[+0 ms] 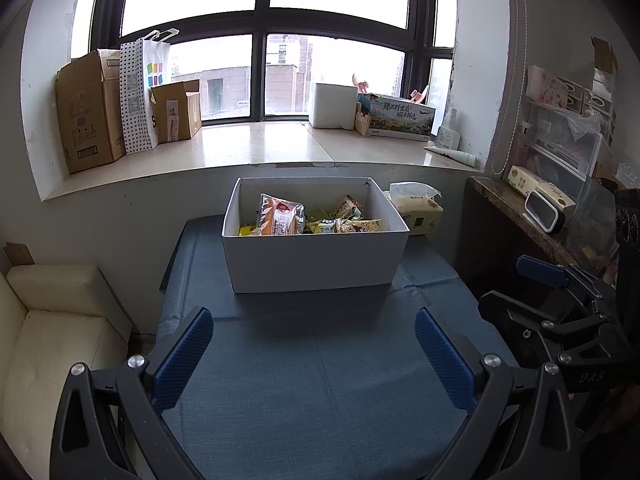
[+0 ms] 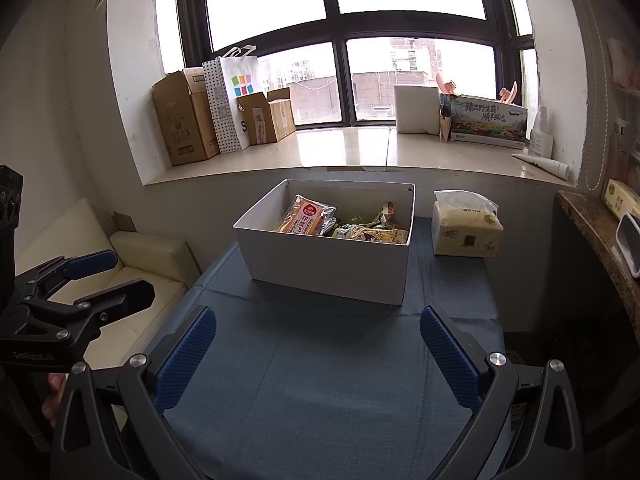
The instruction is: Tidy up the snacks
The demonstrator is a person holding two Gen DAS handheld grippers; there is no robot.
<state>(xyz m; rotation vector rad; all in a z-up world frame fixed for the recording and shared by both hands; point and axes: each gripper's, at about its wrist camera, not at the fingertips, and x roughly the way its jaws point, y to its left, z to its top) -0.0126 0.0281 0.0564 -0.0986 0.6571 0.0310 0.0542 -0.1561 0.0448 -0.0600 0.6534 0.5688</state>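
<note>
Room: a bay window with a pale stone sill (image 1: pixel 256 148) holding cardboard boxes (image 1: pixel 90 112), a dotted paper bag (image 1: pixel 138 92) and a printed carton (image 1: pixel 400 118). A cream seat (image 1: pixel 60 320) sits at the left.
Table: a low surface under a blue cloth (image 1: pixel 320 380), directly below the sill. The near half of the cloth is bare in both views.
Box: a white open-topped box (image 1: pixel 316 258) stands on the far half of the cloth, its front wall facing the cameras.
Tissue pack: a soft pack of tissues (image 2: pixel 466 230) rests just beside the box, on its right.
Snacks: wrapped snacks (image 1: pixel 344 222) lie jumbled inside the box; the largest is an orange-and-silver packet (image 2: pixel 306 220) leaning at the left. None lie on the cloth.
Left gripper (image 1: pixel 314 354): spread wide and empty, hovering over the near cloth, well apart from the box.
Right gripper (image 2: pixel 318 354): likewise released, holding nothing, level with its partner.
Step in hand, as a judgement: the sorting looks either finished or not begun; the pictures cannot settle which.
Doing it well: if a reach follows, come over the front wall from above, take the tall packet by its upper edge, and steady the light box with the other tool.
</note>
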